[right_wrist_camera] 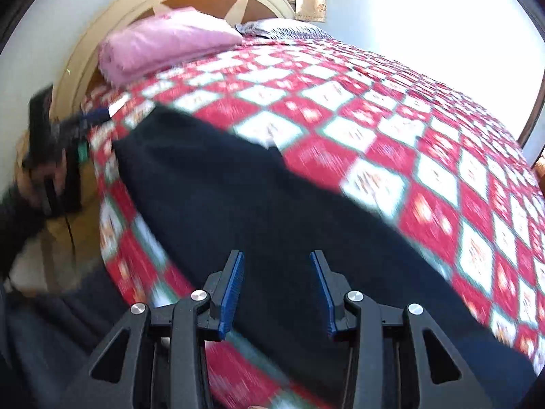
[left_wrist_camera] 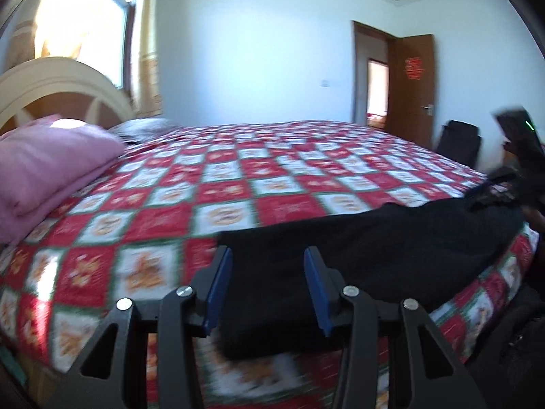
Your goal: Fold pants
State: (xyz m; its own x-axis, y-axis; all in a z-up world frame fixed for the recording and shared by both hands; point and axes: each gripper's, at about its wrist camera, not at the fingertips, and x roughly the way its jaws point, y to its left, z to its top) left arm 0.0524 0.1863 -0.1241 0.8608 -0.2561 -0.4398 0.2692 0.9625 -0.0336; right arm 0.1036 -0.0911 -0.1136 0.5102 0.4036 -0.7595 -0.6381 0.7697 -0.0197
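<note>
I have both the left tongs [left_wrist_camera: 269,289] and right tongs [right_wrist_camera: 276,289] released above the black pants [right_wrist_camera: 272,204] on the bed [right_wrist_camera: 408,136], so next I must regrip for another fold.

Black pants [right_wrist_camera: 245,184] lie on a red-and-white checked bedspread [left_wrist_camera: 272,177] beside a pink blanket [left_wrist_camera: 51,160].

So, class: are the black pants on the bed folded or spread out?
Folded, at least once: the pants lie as one long flat band on the bed, no separate legs showing. Further folds: cannot tell.
</note>
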